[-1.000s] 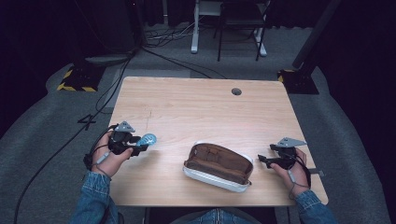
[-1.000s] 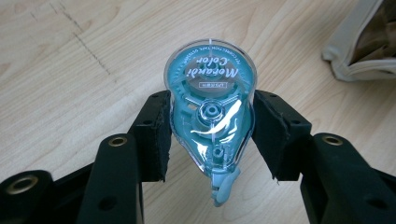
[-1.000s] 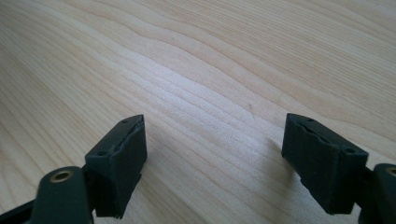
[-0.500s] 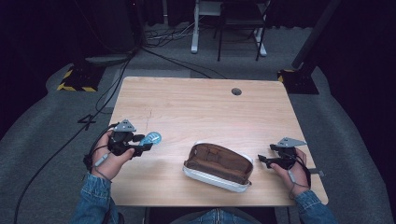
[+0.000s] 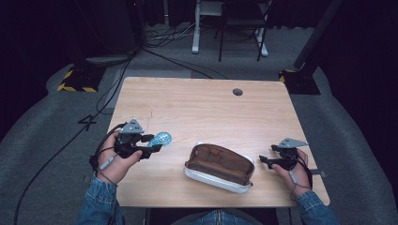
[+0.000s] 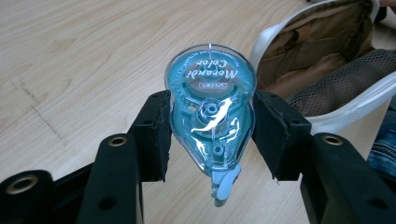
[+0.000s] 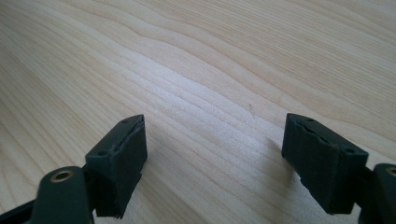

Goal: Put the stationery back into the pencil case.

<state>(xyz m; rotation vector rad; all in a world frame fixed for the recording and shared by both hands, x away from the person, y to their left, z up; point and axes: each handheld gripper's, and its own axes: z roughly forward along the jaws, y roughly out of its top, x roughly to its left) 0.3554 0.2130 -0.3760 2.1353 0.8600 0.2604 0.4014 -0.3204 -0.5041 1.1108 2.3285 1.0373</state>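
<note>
Over by the left edge of the pale wooden desk (image 5: 206, 108), the left gripper (image 5: 151, 143) is clamped on a translucent blue teardrop-shaped correction tape dispenser (image 5: 161, 138), and it is up off the desk, carried above the near-left part of the top. From the left gripper view the grip is clear: 2 black pads (image 6: 154, 135) press on the dispenser's 2 sides, its round end pointing away from the hand and its grey tip (image 6: 223, 184) pointing back toward it. The printed label on the clear blue shell reads upside down from that camera.

Moving right, an open brown pencil case with a white rim (image 5: 219, 167) lies on the desk close to the near edge, about in the middle, its mouth gaping upward. It sits just beyond the held dispenser in the left gripper view, where a mesh pocket (image 6: 345, 84) shows inside it.

Farther right, near the near-right corner, the right gripper (image 5: 264, 161) rests low over the desk in the person's hand, pointing toward the case and apart from it. In the right gripper view its 2 jaws stand spread wide with bare wood grain between them.
</note>
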